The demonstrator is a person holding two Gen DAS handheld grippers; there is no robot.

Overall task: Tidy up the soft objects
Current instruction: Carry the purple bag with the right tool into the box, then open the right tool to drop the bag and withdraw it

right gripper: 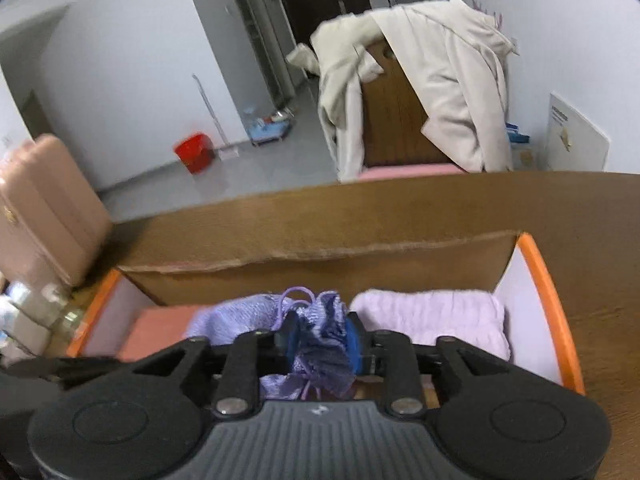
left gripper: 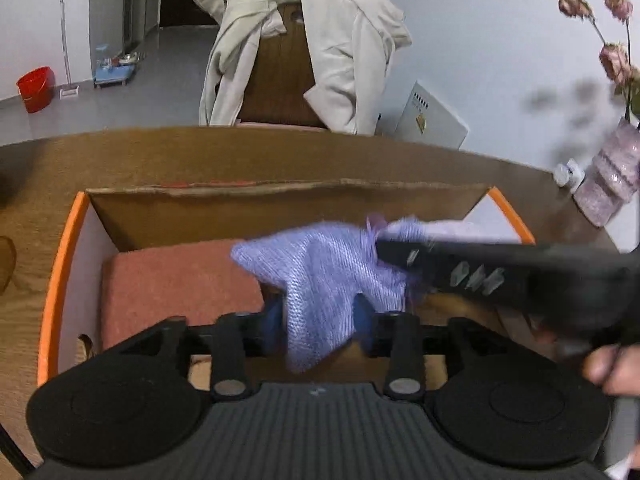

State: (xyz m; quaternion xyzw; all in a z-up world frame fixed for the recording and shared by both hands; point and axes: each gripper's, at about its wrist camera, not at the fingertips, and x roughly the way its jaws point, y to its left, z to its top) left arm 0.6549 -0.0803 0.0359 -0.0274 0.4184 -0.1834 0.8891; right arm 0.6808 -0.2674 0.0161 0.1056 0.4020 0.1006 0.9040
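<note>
A purple knitted cloth [left gripper: 320, 264] hangs over an orange-rimmed box [left gripper: 54, 288] on the wooden table. In the left wrist view its lower corner droops loosely between the blue pads [left gripper: 274, 318] of my left gripper [left gripper: 318, 316], whose jaws stand apart and do not squeeze it. My right gripper [right gripper: 323, 344] is shut on a bunched part of the same cloth [right gripper: 320, 344]. Its black finger [left gripper: 440, 260] reaches in from the right in the left wrist view. Inside the box, a folded salmon towel [left gripper: 176, 288] lies on the left and a folded lilac towel [right gripper: 432, 316] on the right.
A brown cardboard wall [left gripper: 280, 204] forms the box's far side. Behind the table [left gripper: 240, 152] stands a chair draped with a beige coat [left gripper: 344, 52]. A vase of dried flowers [left gripper: 608, 176] stands at the table's right. A pink suitcase [right gripper: 44, 208] and a red bucket [right gripper: 194, 152] are on the floor.
</note>
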